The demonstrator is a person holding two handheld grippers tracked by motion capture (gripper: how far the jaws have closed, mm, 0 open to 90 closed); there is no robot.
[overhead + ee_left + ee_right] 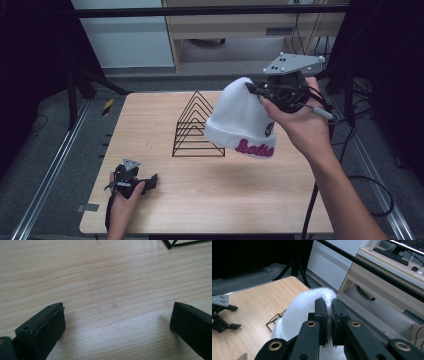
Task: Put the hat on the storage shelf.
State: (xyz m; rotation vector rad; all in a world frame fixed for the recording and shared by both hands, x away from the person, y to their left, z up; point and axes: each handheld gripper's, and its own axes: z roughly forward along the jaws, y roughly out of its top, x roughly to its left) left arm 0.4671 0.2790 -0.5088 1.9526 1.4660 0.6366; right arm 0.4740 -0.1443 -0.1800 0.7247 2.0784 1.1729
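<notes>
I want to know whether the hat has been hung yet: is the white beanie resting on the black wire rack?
No, the white beanie hangs in the air from the right gripper, pinched at its crown, beside the black wire rack.

White knit beanie (240, 117), fuzzy, folded cuff with pink script lettering and small round patch. Hanging crown-up, opening down, pinched at the crown tip, lifted off the table, just right of the black wire rack (197, 127), partly overlapping it.

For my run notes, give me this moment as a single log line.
right gripper: shut on white beanie, held up by its crown | left gripper: open, low over table | wire rack: on table beside beanie
</notes>
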